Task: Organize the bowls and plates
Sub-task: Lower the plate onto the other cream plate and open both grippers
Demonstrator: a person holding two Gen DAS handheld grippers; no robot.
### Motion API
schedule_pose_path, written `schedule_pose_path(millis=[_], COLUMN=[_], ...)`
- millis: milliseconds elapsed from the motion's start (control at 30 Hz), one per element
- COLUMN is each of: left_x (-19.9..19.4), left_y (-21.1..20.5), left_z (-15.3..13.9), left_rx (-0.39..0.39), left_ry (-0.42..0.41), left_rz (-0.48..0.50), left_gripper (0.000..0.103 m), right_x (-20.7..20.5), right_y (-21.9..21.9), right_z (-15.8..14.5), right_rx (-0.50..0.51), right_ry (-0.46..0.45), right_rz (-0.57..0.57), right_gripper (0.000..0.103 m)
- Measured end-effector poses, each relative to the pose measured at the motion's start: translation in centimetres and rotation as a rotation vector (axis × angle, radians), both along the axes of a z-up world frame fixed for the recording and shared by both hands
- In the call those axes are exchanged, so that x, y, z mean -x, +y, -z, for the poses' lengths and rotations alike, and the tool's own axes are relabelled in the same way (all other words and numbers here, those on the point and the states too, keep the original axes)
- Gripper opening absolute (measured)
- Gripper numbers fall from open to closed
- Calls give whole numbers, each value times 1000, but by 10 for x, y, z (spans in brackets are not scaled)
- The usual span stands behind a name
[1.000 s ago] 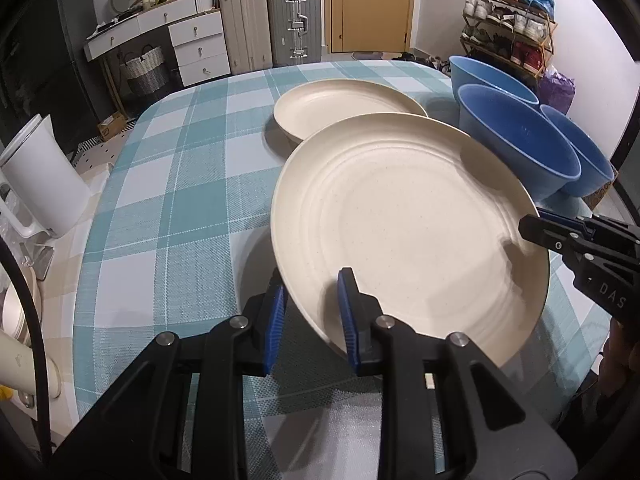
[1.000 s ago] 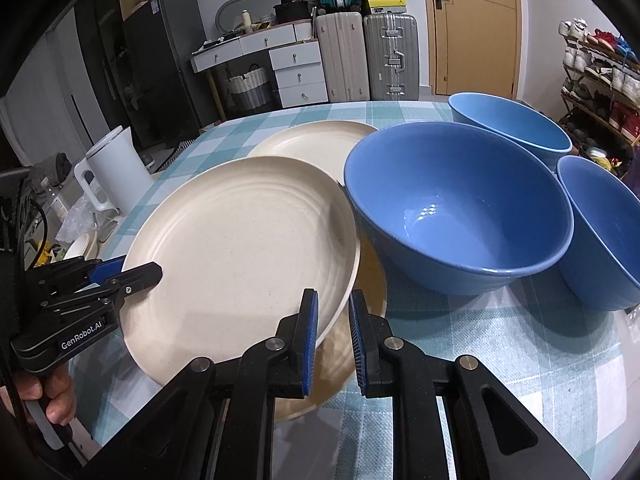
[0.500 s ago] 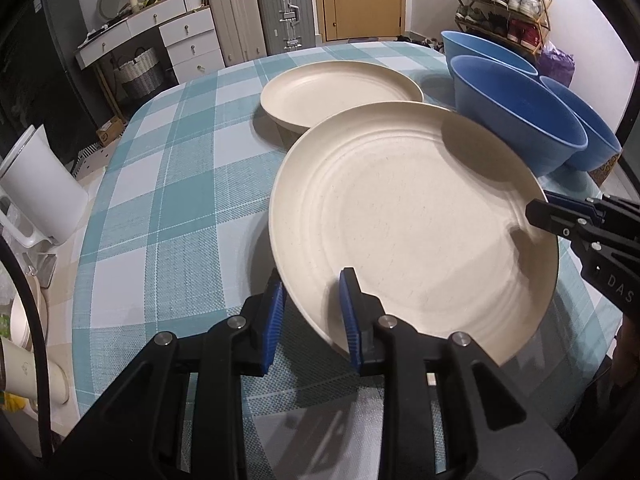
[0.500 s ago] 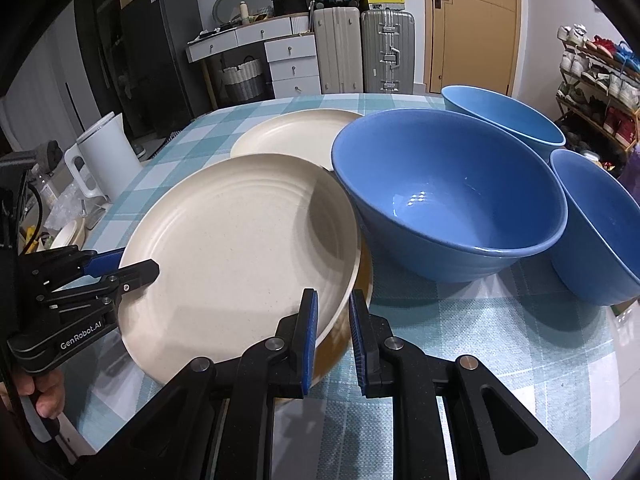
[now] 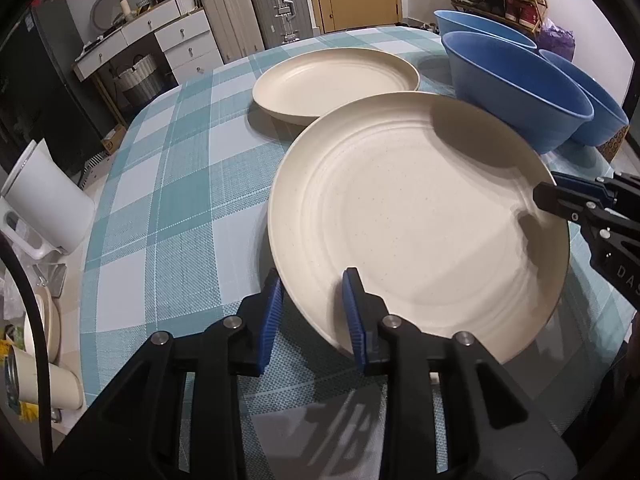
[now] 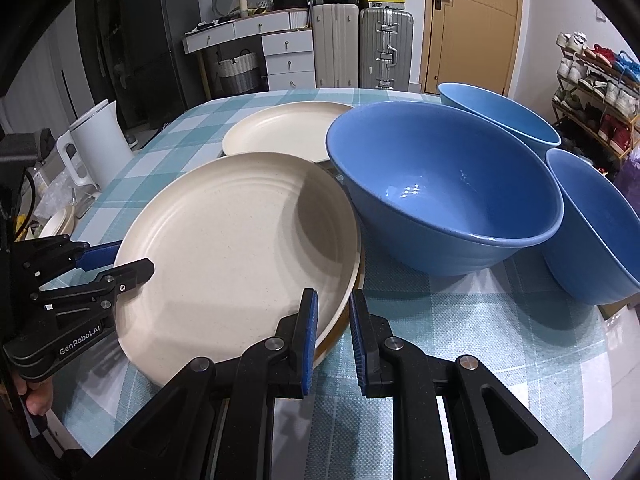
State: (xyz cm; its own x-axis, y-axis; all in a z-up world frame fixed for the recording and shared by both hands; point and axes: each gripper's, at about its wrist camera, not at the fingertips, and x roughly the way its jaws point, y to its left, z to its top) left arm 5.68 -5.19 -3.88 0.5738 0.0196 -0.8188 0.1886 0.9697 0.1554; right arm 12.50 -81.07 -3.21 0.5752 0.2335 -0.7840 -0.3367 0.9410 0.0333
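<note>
Left tool (image 5: 312, 304) loosening around cream plate (image 5: 416, 220) rim; right tool (image 6: 332, 332) clamps opposite rim; brown underside visible only right view.

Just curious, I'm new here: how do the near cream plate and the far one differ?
The near plate is clamped at its rim by the right claw; the far plate is untouched. The near plate rests on a brown-edged dish; the far plate lies straight on the cloth. Both are cream, round, ringed.
</note>
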Motion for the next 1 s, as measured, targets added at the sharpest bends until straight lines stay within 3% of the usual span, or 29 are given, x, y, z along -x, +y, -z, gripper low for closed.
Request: schedule_pose_path(millis=[400, 767, 833, 933, 1000], left_x=[0, -2, -2, 0, 1], left_y=[-6, 3, 6, 13, 17], left_z=[4, 2, -2, -11, -18], left_rx=[-42, 13, 20, 57, 78], left_ry=[-6, 19, 10, -8, -18], left_rz=[8, 0, -12, -26, -37], left_gripper=[29, 31, 36, 52, 68], right_x=[2, 4, 4, 4, 5], right_y=[8, 2, -2, -6, -7], right_z=[4, 3, 0, -8, -12], right_rx=[61, 36, 29, 15, 1], right_ry=[-24, -20, -23, -28, -35], right_rz=[-2, -8, -5, -7, -10], right_gripper=[17, 17, 18, 27, 36])
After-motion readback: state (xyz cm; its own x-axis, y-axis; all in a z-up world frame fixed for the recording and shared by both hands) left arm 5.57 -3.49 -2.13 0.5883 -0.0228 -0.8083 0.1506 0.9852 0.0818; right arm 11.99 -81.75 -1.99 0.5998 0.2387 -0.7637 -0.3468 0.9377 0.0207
